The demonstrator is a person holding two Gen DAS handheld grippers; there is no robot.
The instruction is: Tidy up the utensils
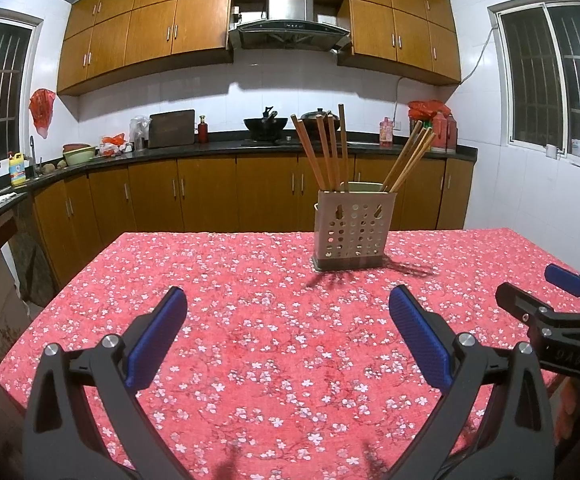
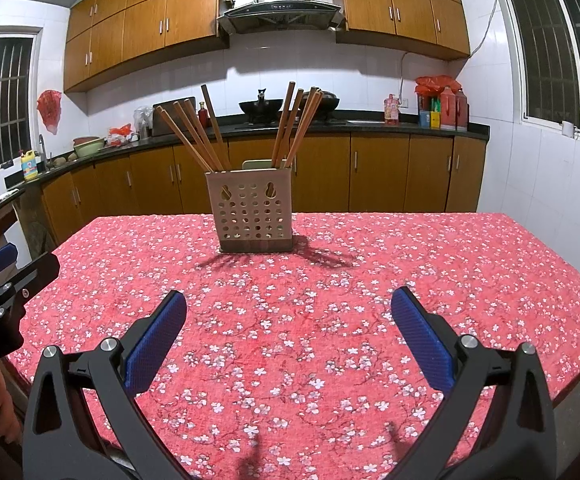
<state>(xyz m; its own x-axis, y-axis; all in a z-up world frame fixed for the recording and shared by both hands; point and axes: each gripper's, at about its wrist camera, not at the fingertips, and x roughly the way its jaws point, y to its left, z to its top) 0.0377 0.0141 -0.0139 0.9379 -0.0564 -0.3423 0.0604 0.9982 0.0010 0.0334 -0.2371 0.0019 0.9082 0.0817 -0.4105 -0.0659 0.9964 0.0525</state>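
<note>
— Nearest the lens, what shows?

— Black plastic arms of the left gripper (image 1: pixel 288 300), its ribbed blue pads spread wide, gripping nothing. Same for the right gripper (image 2: pixel 288 304): wide apart, empty.

— Beneath them?

— Crinkled red tablecloth (image 1: pixel 250 340) printed with small pale blossoms.

— And the utensils?

— At one o'clock in the left view, twelve in the right: a beige, boxy perforated holder (image 2: pixel 254 212) on a dark base, upright, with wooden chopsticks (image 2: pixel 194 138) fanned in two bunches.
</note>
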